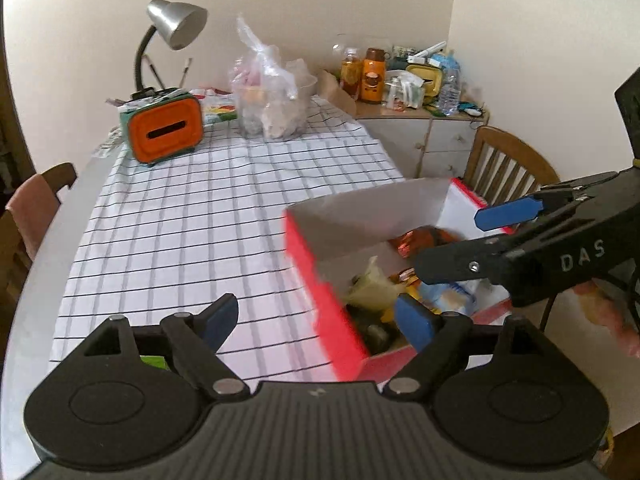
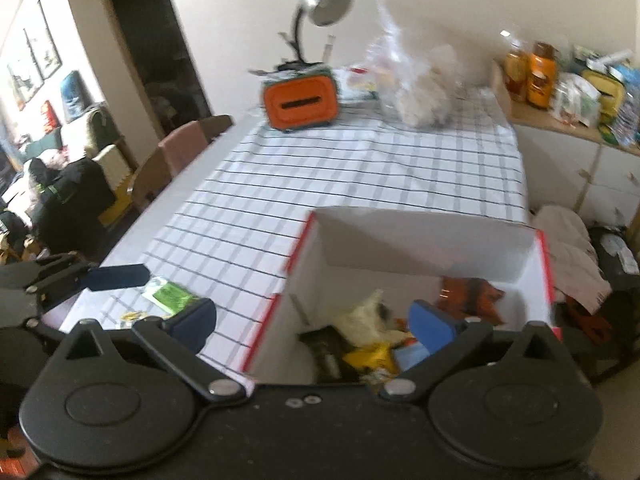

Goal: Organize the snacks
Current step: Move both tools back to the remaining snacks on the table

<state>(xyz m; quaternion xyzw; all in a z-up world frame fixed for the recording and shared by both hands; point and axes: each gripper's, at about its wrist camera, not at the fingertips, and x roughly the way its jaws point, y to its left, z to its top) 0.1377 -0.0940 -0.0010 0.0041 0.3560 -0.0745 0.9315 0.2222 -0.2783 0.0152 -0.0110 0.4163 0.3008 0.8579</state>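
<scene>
From the left wrist view, the left gripper (image 1: 316,324) is hanging with its jaws wide apart and nothing between them. The red box (image 1: 320,276) is sitting on the checked cloth of the counter (image 1: 200,220), its near corner falling just inside the right-hand jaw. The snacks (image 1: 376,292) are lying inside the box, blurred. The right gripper (image 1: 460,236) is reaching in from the right above the box, jaws spread and empty; white letters "DAS" are showing on its body.

From the right wrist view, the right gripper's jaws are standing wide apart with nothing held. The box is lying under and ahead of the right-hand jaw, its snacks heaped at the near end. A green packet (image 2: 170,294) is lying on the cloth just left of the box, between the two grippers; its print is too blurred to read.
</scene>
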